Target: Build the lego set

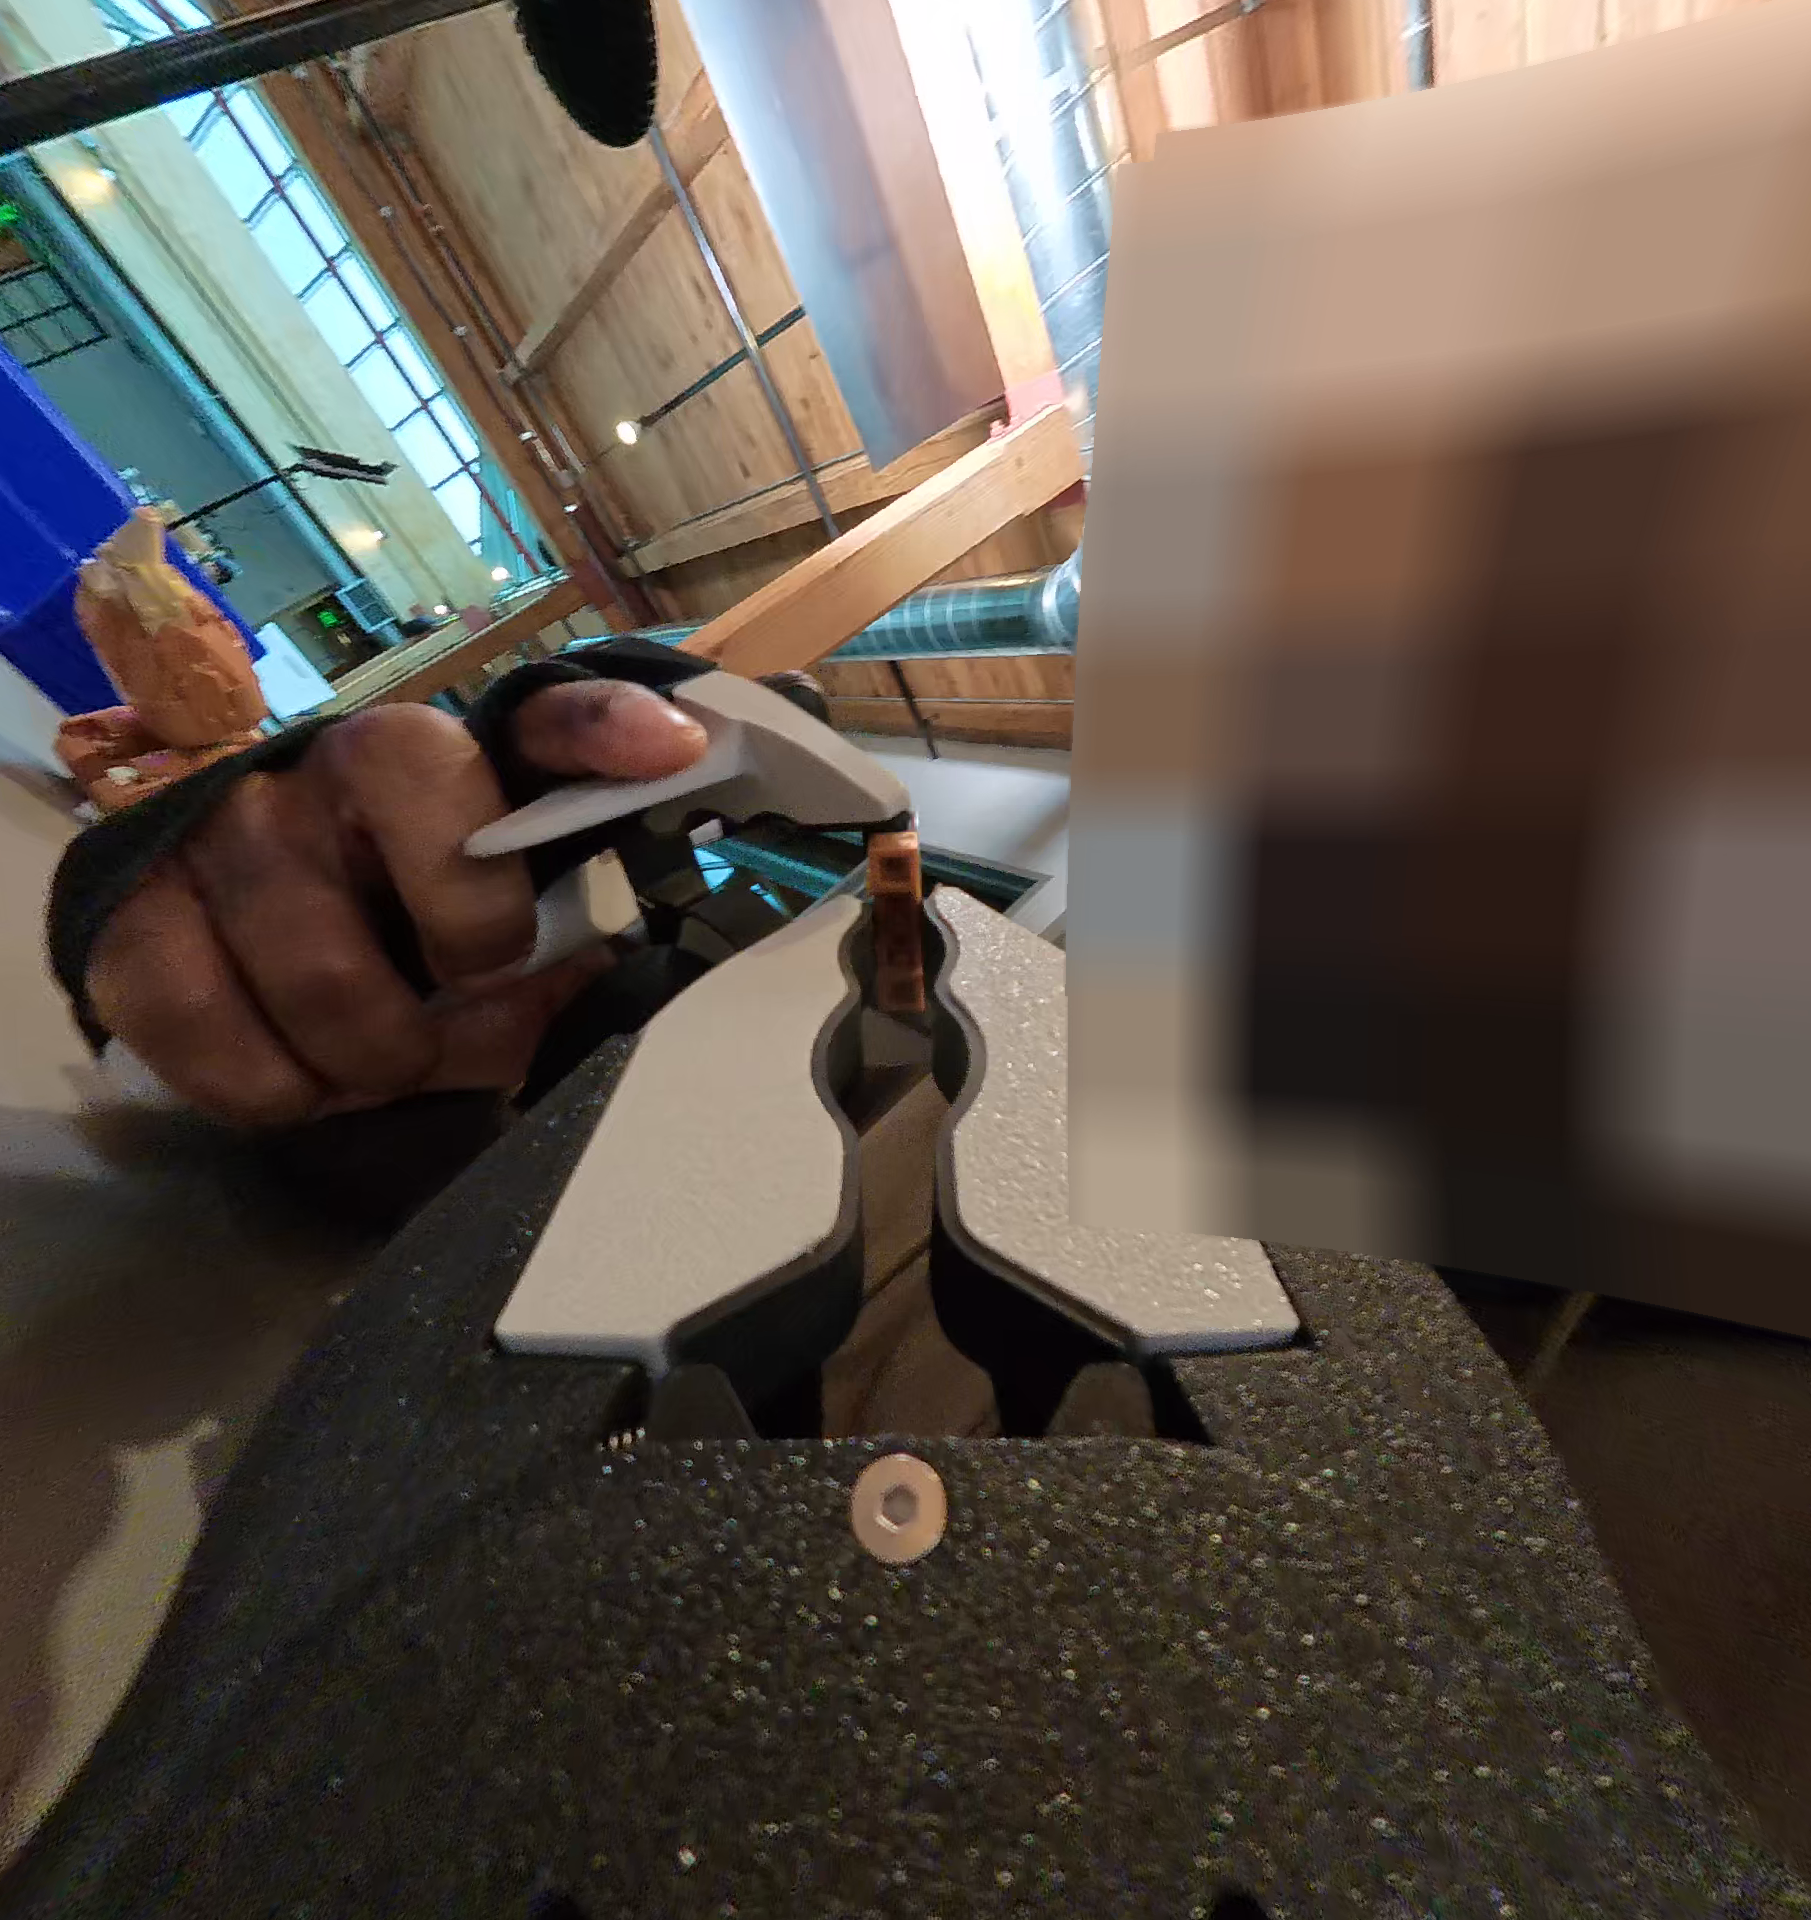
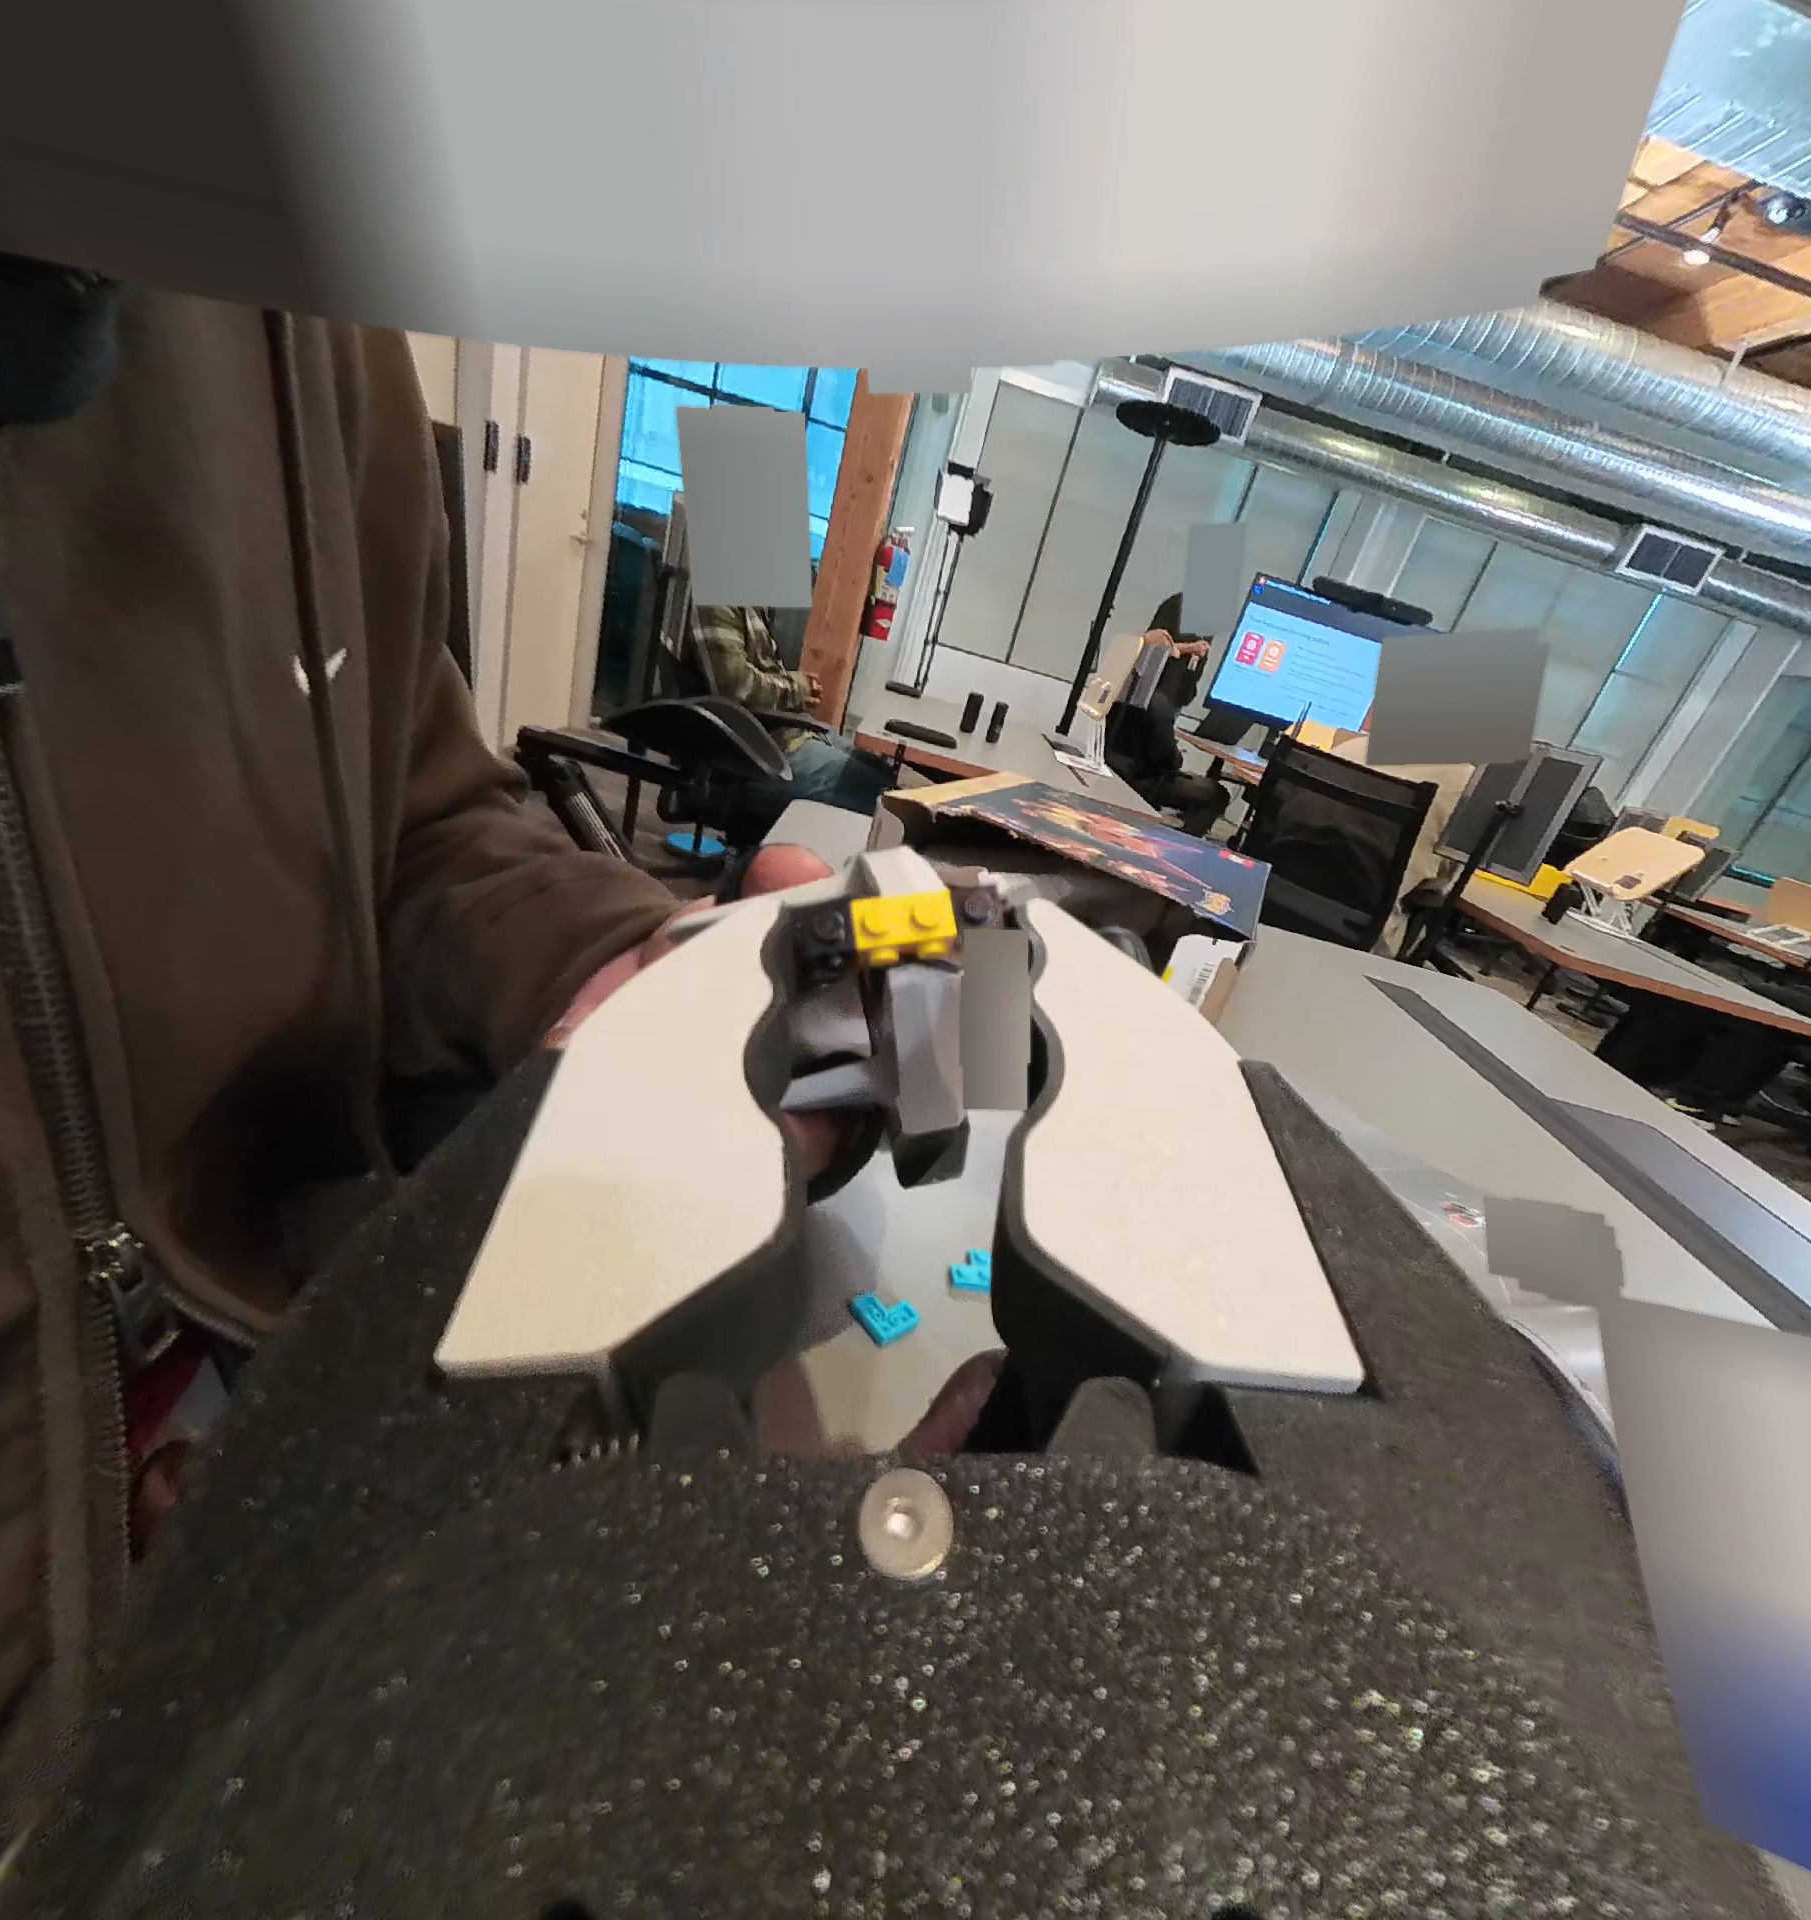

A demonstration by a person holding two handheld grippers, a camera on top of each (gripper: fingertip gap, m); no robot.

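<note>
Both tools raised off the desk (image 2: 1327,1049), meeting in open air.
Left tool (image 1: 896,935) pinches brown piece (image 1: 896,930); right tool (image 2: 906,925) pinches grey-yellow lego build (image 2: 901,925). Only right view shows blue pieces (image 2: 885,1317) on desk below.

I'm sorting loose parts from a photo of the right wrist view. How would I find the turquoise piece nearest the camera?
Start at the right gripper, whose two pale fingers frame a patch of grey table. Two turquoise L-shaped pieces lie flat in that gap. The nearer turquoise piece lies lower and further left than its twin, and it looks the larger of the two.
</note>
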